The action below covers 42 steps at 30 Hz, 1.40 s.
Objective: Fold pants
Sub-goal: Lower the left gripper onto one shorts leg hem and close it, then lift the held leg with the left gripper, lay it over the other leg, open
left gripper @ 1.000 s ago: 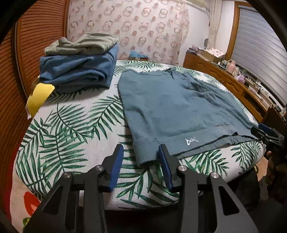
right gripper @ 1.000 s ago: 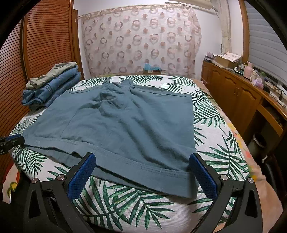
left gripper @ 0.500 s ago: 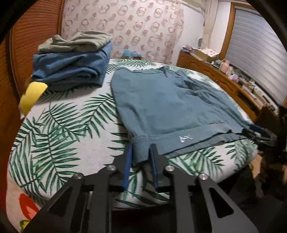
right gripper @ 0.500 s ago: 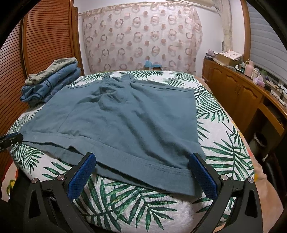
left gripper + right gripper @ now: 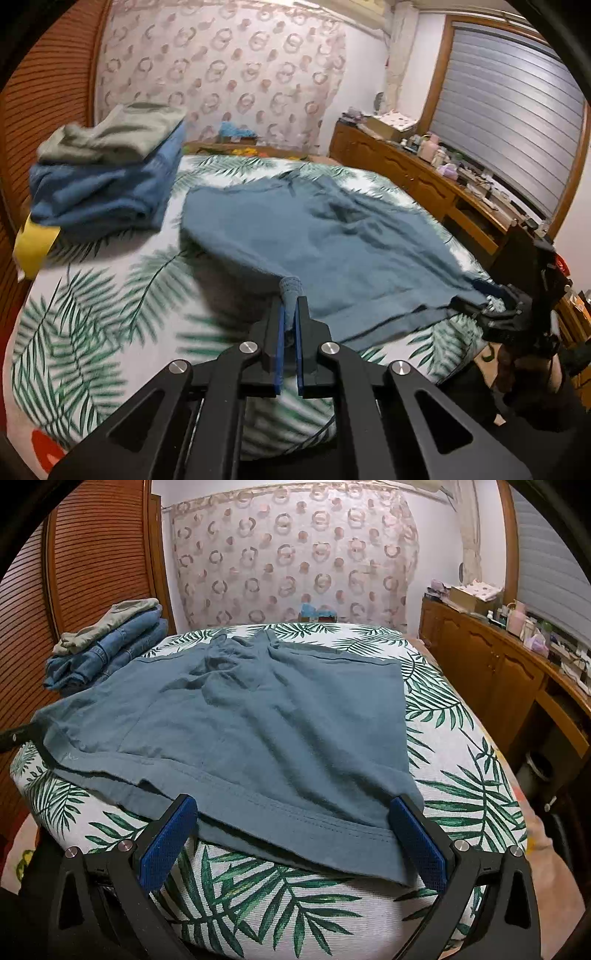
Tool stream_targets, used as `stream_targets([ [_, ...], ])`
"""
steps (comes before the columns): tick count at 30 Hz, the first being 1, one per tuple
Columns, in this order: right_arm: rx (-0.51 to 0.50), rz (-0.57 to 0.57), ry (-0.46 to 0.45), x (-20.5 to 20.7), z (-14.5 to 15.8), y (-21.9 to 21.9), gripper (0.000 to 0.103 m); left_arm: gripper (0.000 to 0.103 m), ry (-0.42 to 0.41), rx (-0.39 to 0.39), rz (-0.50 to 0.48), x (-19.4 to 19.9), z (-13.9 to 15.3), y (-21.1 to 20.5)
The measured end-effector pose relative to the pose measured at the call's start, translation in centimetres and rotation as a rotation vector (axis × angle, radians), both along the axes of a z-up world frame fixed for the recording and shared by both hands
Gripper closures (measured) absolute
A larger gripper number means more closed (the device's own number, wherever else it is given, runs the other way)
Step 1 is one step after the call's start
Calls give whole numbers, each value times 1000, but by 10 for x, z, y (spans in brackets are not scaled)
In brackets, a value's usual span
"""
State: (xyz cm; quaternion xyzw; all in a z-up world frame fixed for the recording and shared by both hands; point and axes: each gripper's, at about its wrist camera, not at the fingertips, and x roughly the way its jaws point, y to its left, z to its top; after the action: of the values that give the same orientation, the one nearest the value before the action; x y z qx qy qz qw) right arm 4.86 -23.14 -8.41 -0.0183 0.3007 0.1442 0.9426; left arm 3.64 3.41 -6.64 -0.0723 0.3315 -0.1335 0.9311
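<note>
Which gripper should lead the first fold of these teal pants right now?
Left. The left gripper is shut on the teal pants at their near corner; the right gripper is open astride the hem, gripping nothing.

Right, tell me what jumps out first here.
The teal pants spread across the palm-print bed, filling the middle. The left hand-held gripper is shut on their near corner, lifting it, while the right hand-held gripper stands open around the hem. Folded clothes are stacked far left.

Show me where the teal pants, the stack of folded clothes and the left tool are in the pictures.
teal pants (image 5: 258, 731), right wrist view, middle of the flat fabric.
stack of folded clothes (image 5: 103, 184), left wrist view, blue denim layer.
left tool (image 5: 290, 314), left wrist view, between the fingertips shut on the pants corner.
</note>
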Motion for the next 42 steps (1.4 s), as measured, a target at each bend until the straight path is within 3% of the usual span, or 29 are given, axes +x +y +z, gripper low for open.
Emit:
stream_targets([
  [9,32,8,-12,-3,9,-11,0,97,-94,33,-129,22,43,-50],
  [24,28,-25,-17,-4,10,-32,0,97,-129,16,-305,47,66,-123],
  [30,25,-43,-23,-5,9,-37,0,97,-130,42,-346,45,68,-146],
  [37,36,-52,-9,-5,5,-35,0,97,-111,76,-318,44,64,-149],
  [39,37,-51,-9,-4,6,-33,0,93,-107,76,-304,44,64,-147],
  [42,37,-47,-13,-4,7,-36,0,76,-107,83,-289,43,63,-144],
])
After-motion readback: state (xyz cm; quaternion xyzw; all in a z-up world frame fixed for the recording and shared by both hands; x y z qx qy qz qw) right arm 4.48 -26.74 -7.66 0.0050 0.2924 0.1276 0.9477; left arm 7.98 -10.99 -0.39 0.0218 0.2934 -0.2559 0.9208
